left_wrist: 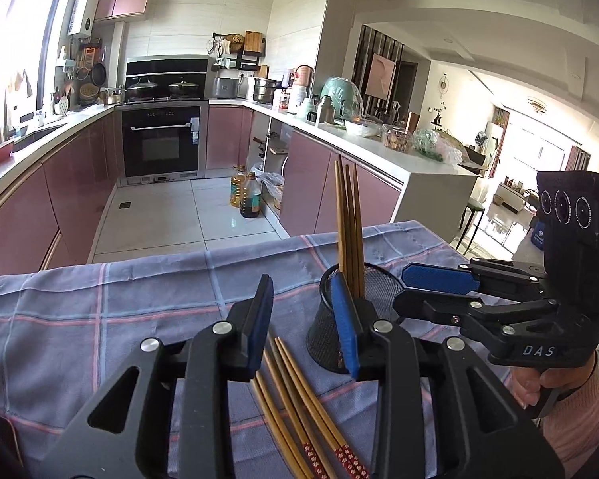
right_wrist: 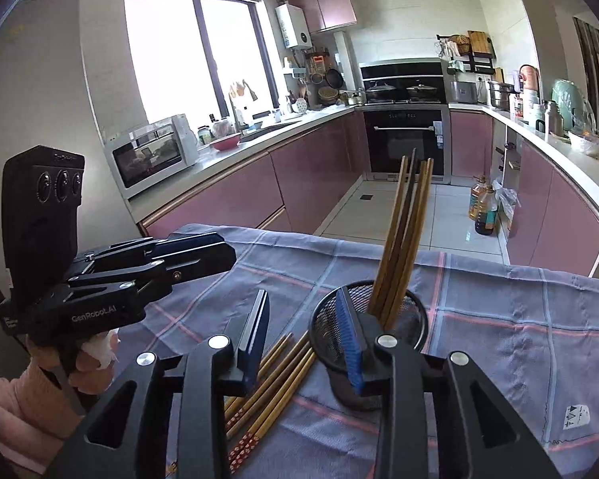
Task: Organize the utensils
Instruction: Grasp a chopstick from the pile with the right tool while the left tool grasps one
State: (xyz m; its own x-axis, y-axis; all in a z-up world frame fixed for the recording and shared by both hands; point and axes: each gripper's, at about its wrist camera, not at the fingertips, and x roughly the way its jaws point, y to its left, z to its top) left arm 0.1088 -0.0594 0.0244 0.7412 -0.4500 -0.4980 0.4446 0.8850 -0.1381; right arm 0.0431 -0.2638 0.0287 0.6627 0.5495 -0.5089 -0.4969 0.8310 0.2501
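Several brown bamboo chopsticks (right_wrist: 399,239) stand upright in a black mesh cylinder holder (left_wrist: 373,279) near the counter's far edge, on a blue plaid cloth (left_wrist: 100,311). More chopsticks (left_wrist: 299,411) lie loose beside it. The left tongs (left_wrist: 305,323) and the right tongs (right_wrist: 305,335) gape partly, empty.

I was looking into a U-shaped kitchen with pink cabinet fronts (left_wrist: 80,183) under a pale countertop (right_wrist: 203,167). A black built-in oven (left_wrist: 161,139) sat at the far end below a hob with two lidded pots (left_wrist: 161,87). Daylight poured through the big window (right_wrist: 195,52), and the white floor tiles (left_wrist: 187,215) shone. A checked blue cloth (right_wrist: 519,319) covered the surface.
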